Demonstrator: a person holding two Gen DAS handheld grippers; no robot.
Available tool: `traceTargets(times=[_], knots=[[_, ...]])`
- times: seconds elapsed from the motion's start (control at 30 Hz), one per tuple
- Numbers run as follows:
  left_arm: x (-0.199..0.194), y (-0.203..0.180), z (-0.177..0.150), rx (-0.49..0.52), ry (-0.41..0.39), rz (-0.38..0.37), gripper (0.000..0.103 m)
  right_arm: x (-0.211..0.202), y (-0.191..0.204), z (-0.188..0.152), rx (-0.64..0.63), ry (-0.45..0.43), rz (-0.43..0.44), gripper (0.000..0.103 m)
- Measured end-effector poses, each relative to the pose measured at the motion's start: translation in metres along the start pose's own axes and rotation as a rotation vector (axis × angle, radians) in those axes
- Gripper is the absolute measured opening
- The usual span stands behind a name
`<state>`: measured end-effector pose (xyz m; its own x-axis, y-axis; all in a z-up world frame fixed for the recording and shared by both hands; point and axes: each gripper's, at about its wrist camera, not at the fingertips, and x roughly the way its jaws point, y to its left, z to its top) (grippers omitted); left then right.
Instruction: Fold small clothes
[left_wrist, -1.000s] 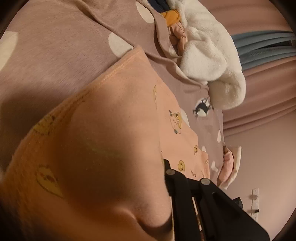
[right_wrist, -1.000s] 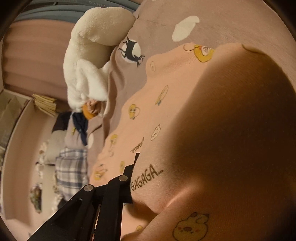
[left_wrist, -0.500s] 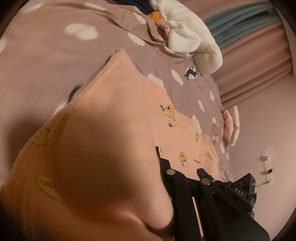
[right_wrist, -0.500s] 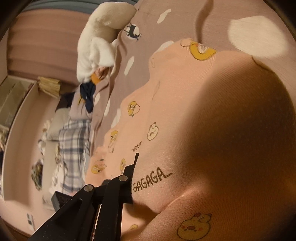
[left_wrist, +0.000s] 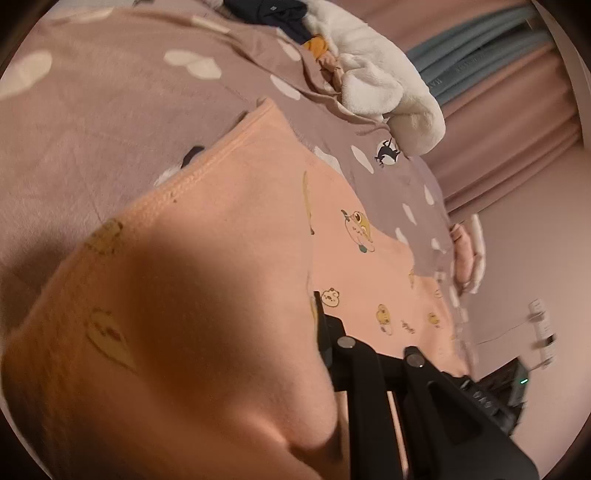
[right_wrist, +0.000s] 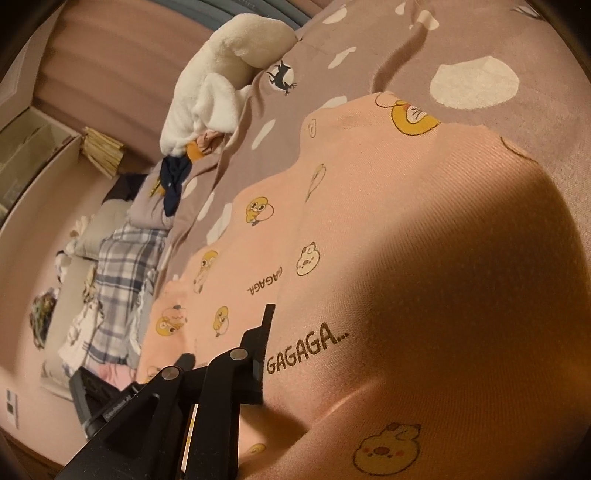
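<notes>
The peach cotton garment printed with cartoon ducks (left_wrist: 229, 236) lies on the mauve cloud-patterned bedspread (left_wrist: 110, 110); left gripper (left_wrist: 317, 314) opening, cloth between its jaws; right gripper (right_wrist: 267, 321) pinches the garment's edge.

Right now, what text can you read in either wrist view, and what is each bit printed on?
"GAGAGA..." on the peach garment, large, beside the right hand-held gripper.
"GAGAGA" again on the same garment, smaller and turned sideways.
Small print on the peach garment in the left wrist view: too blurred to read.
Lettering on the grey-blue curtain: too small to read.
</notes>
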<state>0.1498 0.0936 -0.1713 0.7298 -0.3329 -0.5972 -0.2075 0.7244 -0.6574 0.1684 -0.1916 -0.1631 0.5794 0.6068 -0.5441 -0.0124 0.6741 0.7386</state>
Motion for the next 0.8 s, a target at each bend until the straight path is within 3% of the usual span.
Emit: traceTargets(times=[0.1,0.27,0.63,0.8], knots=[[0.002,-0.013,-0.002,0.109,-0.013,0.065,0.014,0.000,0.003,-0.001,-0.017,-0.002,-0.008,0.010],[0.005,0.002,0.002,0.045,-0.007,0.004,0.015,0.001,0.003,-0.002,-0.019,-0.010,-0.006,0.009],[0.003,-0.002,0.000,0.049,-0.013,0.004,0.015,0.002,0.002,-0.001,-0.015,-0.011,0.002,0.009],[0.000,0.008,0.001,0.012,0.000,-0.073,0.015,0.001,0.002,-0.001,-0.012,-0.008,0.015,0.009]])
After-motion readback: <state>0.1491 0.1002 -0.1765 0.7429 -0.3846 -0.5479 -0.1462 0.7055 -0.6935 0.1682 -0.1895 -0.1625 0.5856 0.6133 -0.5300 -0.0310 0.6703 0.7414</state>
